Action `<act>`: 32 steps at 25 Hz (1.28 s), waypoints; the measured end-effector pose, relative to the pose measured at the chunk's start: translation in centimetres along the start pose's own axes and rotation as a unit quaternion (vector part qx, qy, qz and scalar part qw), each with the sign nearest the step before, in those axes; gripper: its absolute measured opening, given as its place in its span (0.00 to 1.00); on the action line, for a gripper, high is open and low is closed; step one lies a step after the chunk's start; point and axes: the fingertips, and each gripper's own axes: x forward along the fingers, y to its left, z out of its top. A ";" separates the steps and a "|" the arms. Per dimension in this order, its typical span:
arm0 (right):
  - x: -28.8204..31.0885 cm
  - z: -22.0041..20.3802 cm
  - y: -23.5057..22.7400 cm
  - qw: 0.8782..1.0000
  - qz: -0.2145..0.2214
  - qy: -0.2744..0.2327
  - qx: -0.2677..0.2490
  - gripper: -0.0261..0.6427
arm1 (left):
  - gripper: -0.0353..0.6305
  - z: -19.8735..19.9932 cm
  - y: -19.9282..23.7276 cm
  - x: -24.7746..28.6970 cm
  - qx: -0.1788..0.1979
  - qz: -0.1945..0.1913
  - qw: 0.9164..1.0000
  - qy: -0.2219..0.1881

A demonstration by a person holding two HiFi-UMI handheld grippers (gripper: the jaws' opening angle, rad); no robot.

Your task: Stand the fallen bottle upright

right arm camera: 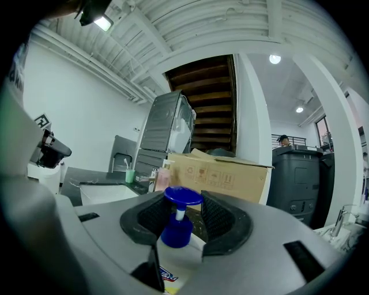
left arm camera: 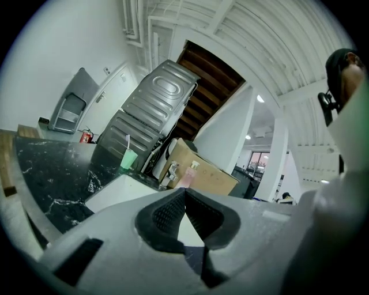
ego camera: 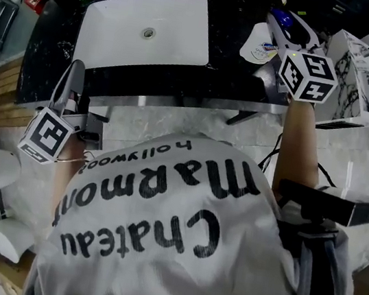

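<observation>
Head view: a black marble bench (ego camera: 238,68) held a white sink (ego camera: 144,29); left gripper view: the left gripper (left arm camera: 184,193) was pressed together, empty, facing a white-walled room with a brown staircase (left arm camera: 207,98); right gripper view: the right gripper (right arm camera: 183,204) pinched the blue-pumped bottle (right arm camera: 176,227), lying level at the bench's right end.

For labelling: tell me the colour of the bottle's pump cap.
Blue. The pump cap of the bottle shows best in the right gripper view.
</observation>
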 end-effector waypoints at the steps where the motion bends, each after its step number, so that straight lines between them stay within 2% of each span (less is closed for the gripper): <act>1: -0.1 0.6 0.6 1.000 0.000 0.002 -0.002 0.28 | 0.07 0.8 0.3 -0.8 0.007 -0.003 1.000 -0.002; 7: 0.2 0.3 0.3 1.000 0.006 0.019 0.008 0.28 | 0.07 2.3 1.1 -2.3 0.021 0.004 1.000 -0.009; 14: -0.2 0.9 0.5 0.999 -0.022 0.029 0.017 0.28 | 0.07 3.5 2.2 -4.1 0.022 0.006 1.000 -0.007; 18: -0.2 0.7 0.4 0.999 -0.022 0.036 0.030 0.28 | 0.07 4.0 2.4 -4.9 0.024 0.008 1.000 -0.011; 20: -0.1 0.4 0.4 0.998 -0.015 0.047 0.038 0.37 | 0.07 4.1 2.5 -5.0 0.026 0.011 1.000 -0.013; 24: -0.3 -0.3 1.0 0.997 -0.012 0.075 0.029 0.39 | 0.07 4.0 3.0 -5.9 0.018 0.012 1.000 -0.023; 27: -1.3 0.2 1.4 0.997 -0.023 0.070 0.033 0.40 | 0.07 3.9 3.3 -7.2 0.014 0.012 0.999 -0.029; 32: -2.4 1.5 0.4 0.994 -0.042 0.041 0.086 0.42 | 0.07 3.5 3.7 -7.4 0.005 0.015 0.999 -0.030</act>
